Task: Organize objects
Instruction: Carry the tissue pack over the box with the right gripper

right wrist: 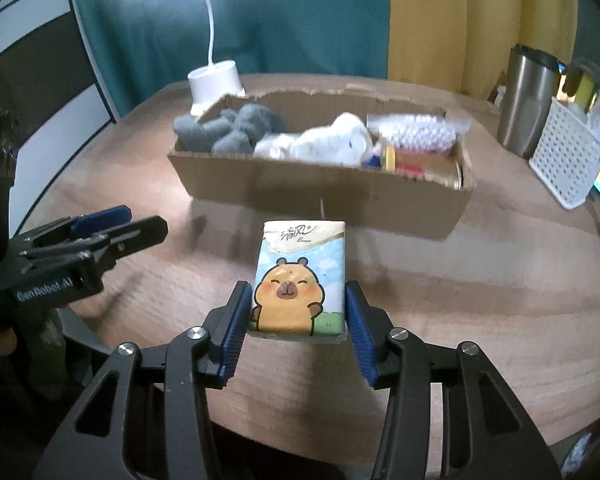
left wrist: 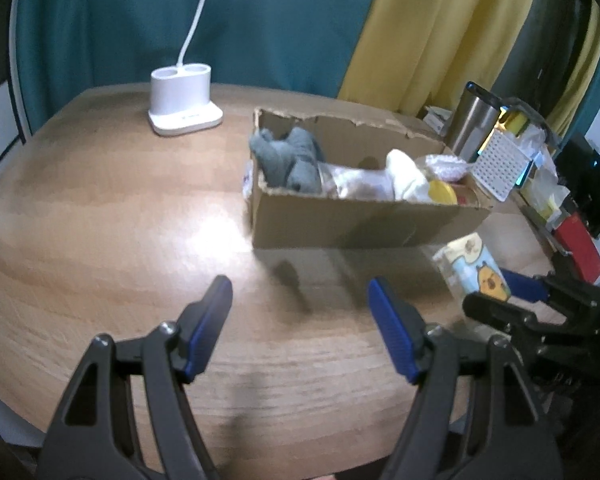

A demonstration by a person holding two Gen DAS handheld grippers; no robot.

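The right gripper [right wrist: 298, 320] is pinching a tissue pack [right wrist: 298, 280] between its two blue pads [right wrist: 234, 332], one pad pressing on each side of the pack. The pack is showing a cartoon capybara on its front and is sitting upright in the grip, in front of the box [right wrist: 320, 200] and apart from it. Whether its bottom is touching the table [right wrist: 480, 300] cannot be told.

The left gripper [left wrist: 300, 320] is standing spread, with nothing between its pads [left wrist: 392, 336], and it is hovering over a bare part of the table. In the right wrist view it is appearing at the left side, well apart from the pack.

The box is an open cardboard one with torn upper edges, lying on the table between the grippers and the lamp base [left wrist: 184, 100]. Inside it, a grey plush toy [right wrist: 232, 128] is filling the left end, a white soft thing [right wrist: 324, 142] is lying in the middle, and at the right end a white brush [right wrist: 416, 132] is resting above a can with a yellow lid [right wrist: 420, 166].

To the right of the box, a steel tumbler [right wrist: 528, 100] is standing upright, and just beside it a white perforated basket [right wrist: 564, 156] is holding some packets that are too blurred to tell.
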